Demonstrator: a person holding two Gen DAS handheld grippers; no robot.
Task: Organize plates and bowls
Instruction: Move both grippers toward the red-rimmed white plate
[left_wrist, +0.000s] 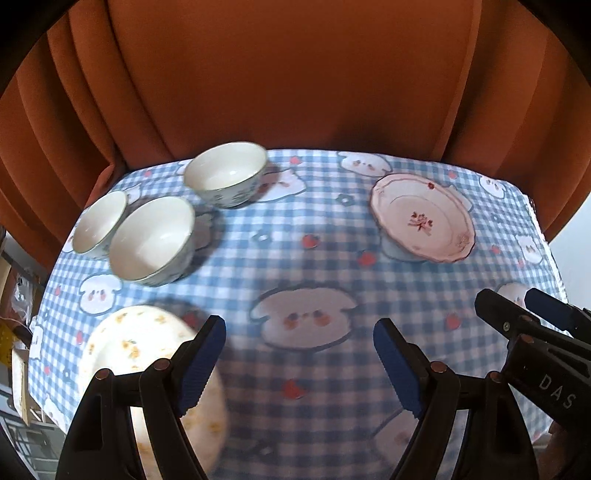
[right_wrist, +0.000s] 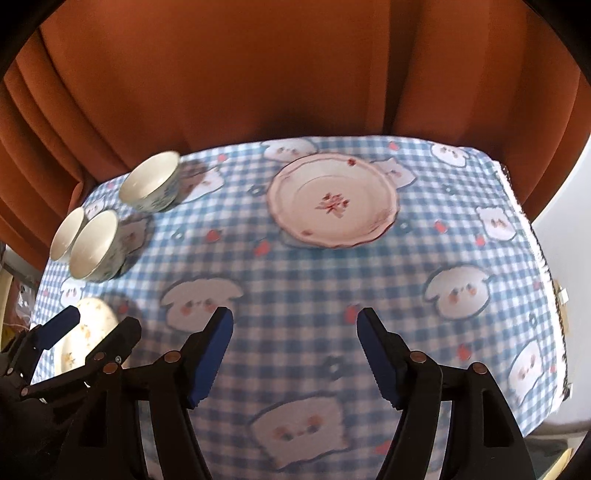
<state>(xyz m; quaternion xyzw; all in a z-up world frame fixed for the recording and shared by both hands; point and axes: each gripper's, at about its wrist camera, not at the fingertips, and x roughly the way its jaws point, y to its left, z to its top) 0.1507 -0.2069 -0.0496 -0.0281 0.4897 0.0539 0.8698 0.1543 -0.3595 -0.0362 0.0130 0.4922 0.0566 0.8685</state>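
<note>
Hovering over blue checked tablecloth (right_wrist: 295, 280), left gripper (left_wrist: 299, 362) and right gripper (right_wrist: 295, 350) spread, empty. Pink scalloped ceramic plate (right_wrist: 332, 201) far side; three white ceramic bowls (left_wrist: 151, 240) left, close together. Risking knocked neighbour bowls on careless reach.

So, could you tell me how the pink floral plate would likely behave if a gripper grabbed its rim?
The pink floral plate looks glazed, so probably stiff, slippery and breakable. Its raised scalloped rim should offer a grip; lifted by one edge, it may tilt.
</note>
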